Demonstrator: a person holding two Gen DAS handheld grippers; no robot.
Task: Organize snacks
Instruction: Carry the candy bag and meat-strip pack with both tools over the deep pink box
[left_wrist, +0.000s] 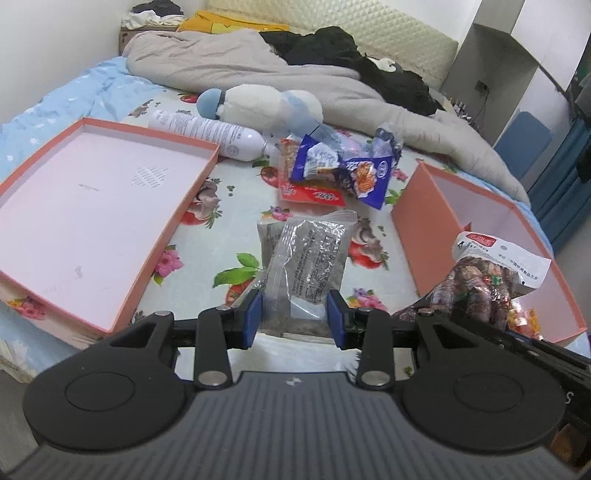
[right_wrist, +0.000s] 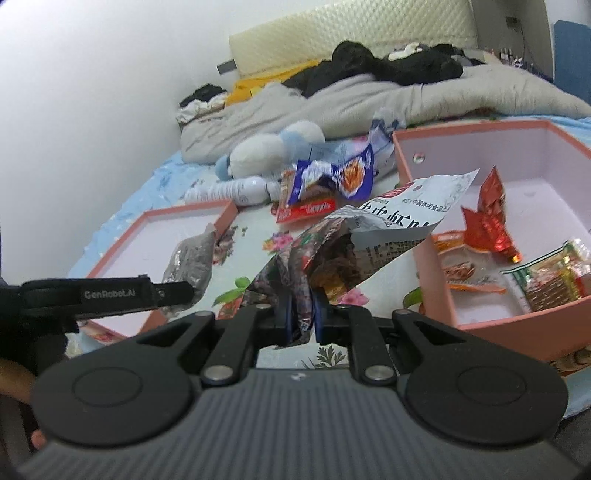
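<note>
My left gripper (left_wrist: 294, 318) has its blue pads on either side of the near end of a clear grey snack bag (left_wrist: 307, 258) that lies on the floral bed sheet; the jaws look partly open and I cannot tell whether they grip it. The bag also shows in the right wrist view (right_wrist: 194, 264). My right gripper (right_wrist: 301, 322) is shut on a white and brown snack bag (right_wrist: 373, 236), held up beside the pink box (right_wrist: 436, 269); the bag also shows in the left wrist view (left_wrist: 491, 269). The box holds several red and orange snack packets (right_wrist: 487, 218).
A pink box lid (left_wrist: 110, 192) lies open on the left. Blue snack bags (left_wrist: 354, 170) and a red packet (left_wrist: 314, 194) lie further back, with a white bottle (left_wrist: 210, 133), a plush toy (left_wrist: 258, 105) and a grey duvet (left_wrist: 229, 62) behind.
</note>
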